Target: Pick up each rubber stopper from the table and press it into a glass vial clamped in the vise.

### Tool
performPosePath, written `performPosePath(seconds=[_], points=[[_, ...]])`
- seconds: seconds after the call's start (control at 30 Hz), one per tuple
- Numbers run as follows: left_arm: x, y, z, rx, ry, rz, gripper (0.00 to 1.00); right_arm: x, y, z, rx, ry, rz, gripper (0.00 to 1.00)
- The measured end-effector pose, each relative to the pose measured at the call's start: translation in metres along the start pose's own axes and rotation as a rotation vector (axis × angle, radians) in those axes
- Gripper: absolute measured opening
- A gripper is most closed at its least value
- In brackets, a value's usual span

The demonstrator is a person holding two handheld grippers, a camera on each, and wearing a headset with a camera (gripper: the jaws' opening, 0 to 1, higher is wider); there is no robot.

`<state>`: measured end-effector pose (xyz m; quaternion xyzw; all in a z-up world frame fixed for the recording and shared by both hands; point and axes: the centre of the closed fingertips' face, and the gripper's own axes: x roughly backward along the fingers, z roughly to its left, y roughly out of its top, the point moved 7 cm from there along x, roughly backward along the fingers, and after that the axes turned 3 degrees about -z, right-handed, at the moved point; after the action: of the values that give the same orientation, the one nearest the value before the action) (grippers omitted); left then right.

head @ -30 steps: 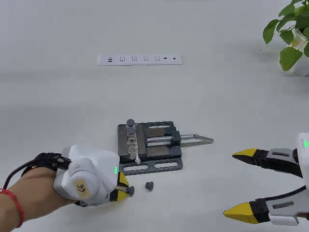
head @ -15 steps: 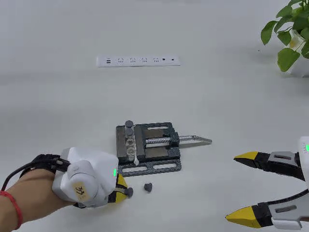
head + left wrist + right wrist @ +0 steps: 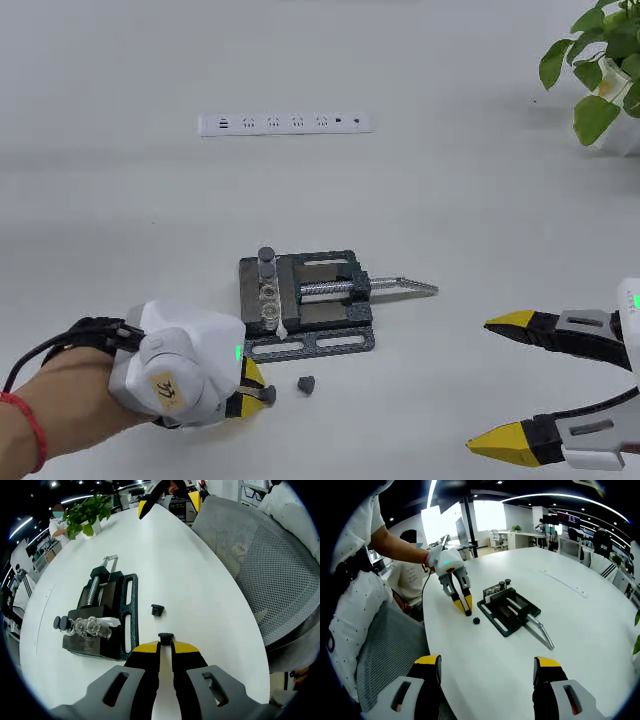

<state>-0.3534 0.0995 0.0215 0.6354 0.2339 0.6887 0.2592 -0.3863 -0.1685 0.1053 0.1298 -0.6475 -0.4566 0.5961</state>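
Observation:
A dark vise on the white table clamps a row of glass vials; the far ones carry dark stoppers, the near ones stand uncapped. My left gripper sits low at the table just in front of the vise, shut on a rubber stopper at its yellow tips. A second stopper lies loose on the table just to its right, also the loose stopper. My right gripper hovers open far to the right, nothing between its fingers. Its own view shows the vise and the left gripper.
The vise's screw handle sticks out to the right. A white power strip lies at the back and a potted plant stands at the back right. A mesh chair is beside the table's near edge.
The head view has drifted slightly. The left gripper stays low on the stopper by the vise, and the right gripper remains open at the right.

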Motion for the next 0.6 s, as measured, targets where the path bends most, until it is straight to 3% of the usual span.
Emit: performPosePath(seconds=[0.6], points=[[-0.0011,-0.0009,0.0012,0.008,0.006,-0.007,0.05,-0.0009,0.0018,0.0027,-0.001,0.006,0.000,0.73]])
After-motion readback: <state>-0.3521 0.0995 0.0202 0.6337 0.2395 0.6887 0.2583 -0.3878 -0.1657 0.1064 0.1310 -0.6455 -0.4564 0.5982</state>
